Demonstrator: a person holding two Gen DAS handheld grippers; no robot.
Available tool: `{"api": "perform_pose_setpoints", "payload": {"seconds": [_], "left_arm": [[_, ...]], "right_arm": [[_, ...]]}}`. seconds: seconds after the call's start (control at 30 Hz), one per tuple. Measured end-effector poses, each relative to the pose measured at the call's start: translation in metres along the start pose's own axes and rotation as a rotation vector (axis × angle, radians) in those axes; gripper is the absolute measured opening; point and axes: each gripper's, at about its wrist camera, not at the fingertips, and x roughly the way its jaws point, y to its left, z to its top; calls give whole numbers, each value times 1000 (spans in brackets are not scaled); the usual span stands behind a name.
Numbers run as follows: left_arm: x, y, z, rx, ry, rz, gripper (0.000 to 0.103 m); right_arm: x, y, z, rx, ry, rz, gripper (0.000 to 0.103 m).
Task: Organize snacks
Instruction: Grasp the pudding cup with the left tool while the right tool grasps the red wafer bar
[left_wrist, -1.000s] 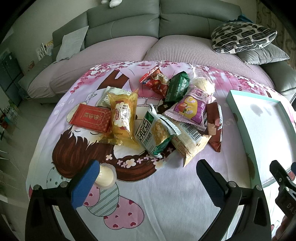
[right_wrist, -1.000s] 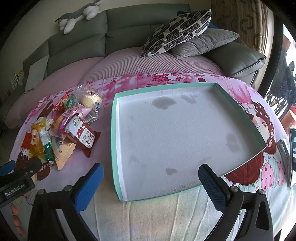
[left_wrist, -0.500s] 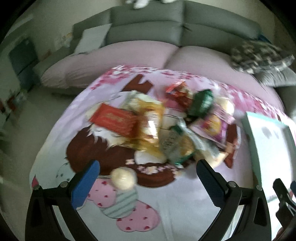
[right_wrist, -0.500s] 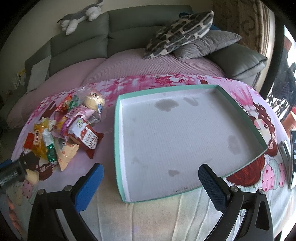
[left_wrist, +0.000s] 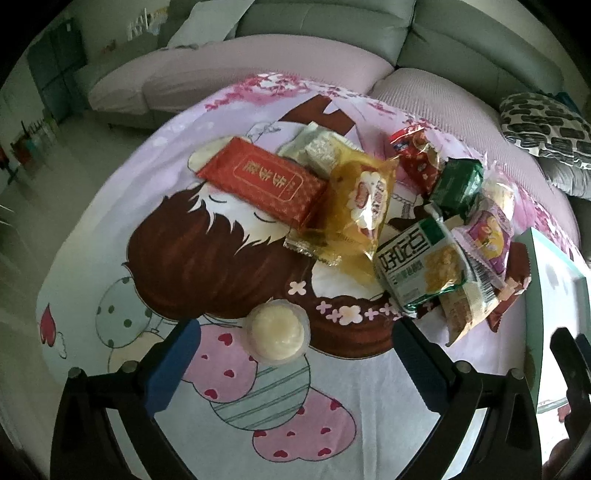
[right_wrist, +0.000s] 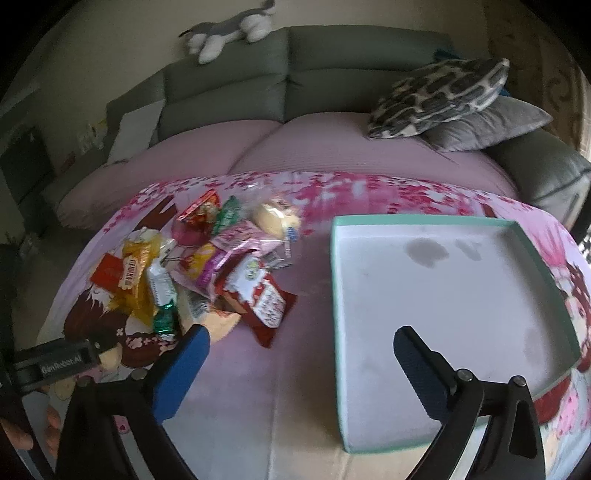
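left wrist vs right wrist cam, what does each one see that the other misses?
Only the left wrist view shows the round jelly cup whole, lying between the open fingers of the left hand-held gripper, and the print on the red packet.

Only the right wrist view shows the whole teal tray, with no snacks in it, the plush toy on the sofa back, and the open right hand-held gripper.

Both show the snack pile, the cartoon cloth, the sofa and the patterned pillow.
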Motion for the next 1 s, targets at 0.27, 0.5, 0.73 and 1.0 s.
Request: {"api": "perform_pose_setpoints", "payload": {"seconds": [0.27, 0.5, 0.73, 1.0], "left_arm": [[22, -1, -1, 11, 59, -23, 78], [30, -5, -1, 18, 73, -21, 67], [40, -1, -1, 7, 55, -7, 49], [45, 10, 2, -30, 72, -18, 44]], "right_arm": [[31, 12, 11, -37, 52, 16, 85], [52, 19, 20, -71, 81, 29, 72], [72, 27, 20, -96, 112, 37, 70], [83, 24, 19, -72, 133, 67, 40]]}}
